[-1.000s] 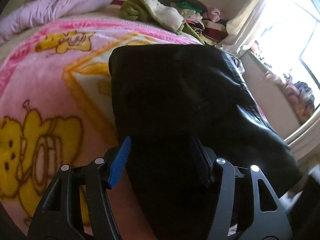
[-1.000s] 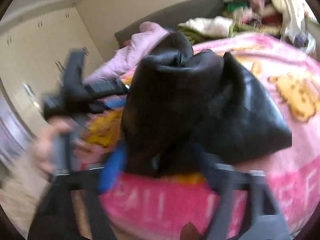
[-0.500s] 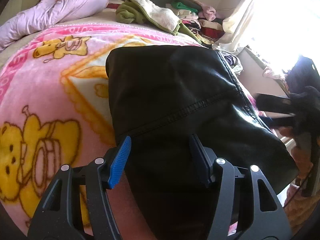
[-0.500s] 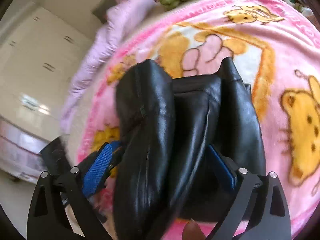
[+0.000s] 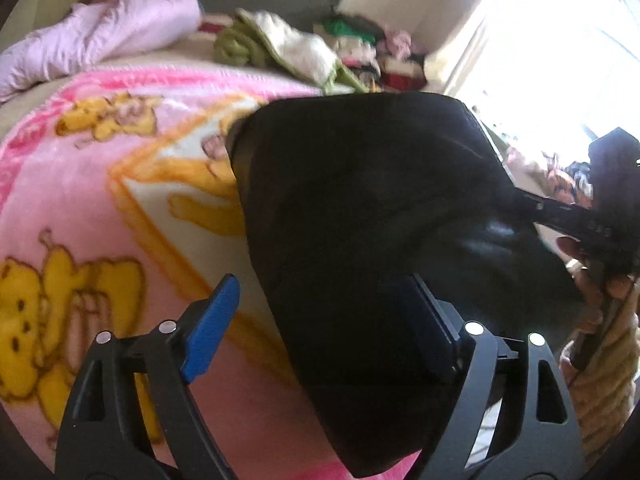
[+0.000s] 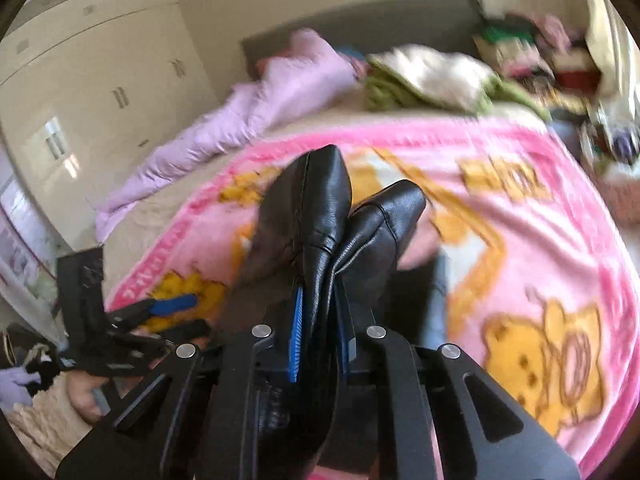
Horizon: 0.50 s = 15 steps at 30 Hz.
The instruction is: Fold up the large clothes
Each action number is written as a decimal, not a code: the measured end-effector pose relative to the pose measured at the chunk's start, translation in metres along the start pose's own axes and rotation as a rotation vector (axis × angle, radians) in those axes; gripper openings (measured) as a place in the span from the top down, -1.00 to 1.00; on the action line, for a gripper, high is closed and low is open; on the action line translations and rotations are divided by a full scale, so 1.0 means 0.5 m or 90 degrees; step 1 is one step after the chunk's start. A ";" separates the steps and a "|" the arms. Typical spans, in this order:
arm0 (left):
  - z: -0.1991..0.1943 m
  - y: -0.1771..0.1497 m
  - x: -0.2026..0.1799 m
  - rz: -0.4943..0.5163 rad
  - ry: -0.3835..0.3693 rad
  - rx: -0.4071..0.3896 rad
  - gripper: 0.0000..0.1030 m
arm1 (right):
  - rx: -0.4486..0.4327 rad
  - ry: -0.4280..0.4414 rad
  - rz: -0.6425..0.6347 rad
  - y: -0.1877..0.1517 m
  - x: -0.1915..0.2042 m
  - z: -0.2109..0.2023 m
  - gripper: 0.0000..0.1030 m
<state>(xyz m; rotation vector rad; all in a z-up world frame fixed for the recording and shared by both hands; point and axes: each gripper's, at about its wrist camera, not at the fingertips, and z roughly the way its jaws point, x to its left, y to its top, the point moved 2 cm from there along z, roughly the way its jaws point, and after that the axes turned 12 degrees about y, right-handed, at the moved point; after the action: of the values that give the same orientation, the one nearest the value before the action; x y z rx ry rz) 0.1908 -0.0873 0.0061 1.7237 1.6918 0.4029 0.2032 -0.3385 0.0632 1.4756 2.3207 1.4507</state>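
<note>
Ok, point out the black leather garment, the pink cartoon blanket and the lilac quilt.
black leather garment [image 5: 360,208], left wrist view, its broad upper face
pink cartoon blanket [image 6: 532,240], right wrist view, bare pink stretch
lilac quilt [image 5: 100,40], left wrist view, its bunched middle

Blown-out window [image 5: 560,60] glare, motion blur, fisheye-curved dark edges

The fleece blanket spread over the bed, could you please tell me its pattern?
Pink fleece blanket with yellow cartoon bears and orange outlines; clearest in the right wrist view.
</note>
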 end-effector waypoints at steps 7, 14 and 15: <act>0.064 -0.039 -0.037 0.015 -0.017 0.061 -0.63 | 0.019 -0.038 0.059 -0.111 -0.125 0.051 0.70; 0.089 -0.053 -0.064 0.027 -0.018 0.079 -0.65 | 0.020 -0.055 0.087 -0.156 -0.171 0.073 0.43; 0.088 -0.052 -0.065 0.029 -0.018 0.079 -0.65 | 0.022 -0.054 0.101 -0.149 -0.179 0.068 0.11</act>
<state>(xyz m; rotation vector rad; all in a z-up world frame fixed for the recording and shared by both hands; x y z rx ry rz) 0.1959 -0.1316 -0.0349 1.8510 1.6904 0.2981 0.2163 -0.3886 -0.0464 1.7299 2.2370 1.3564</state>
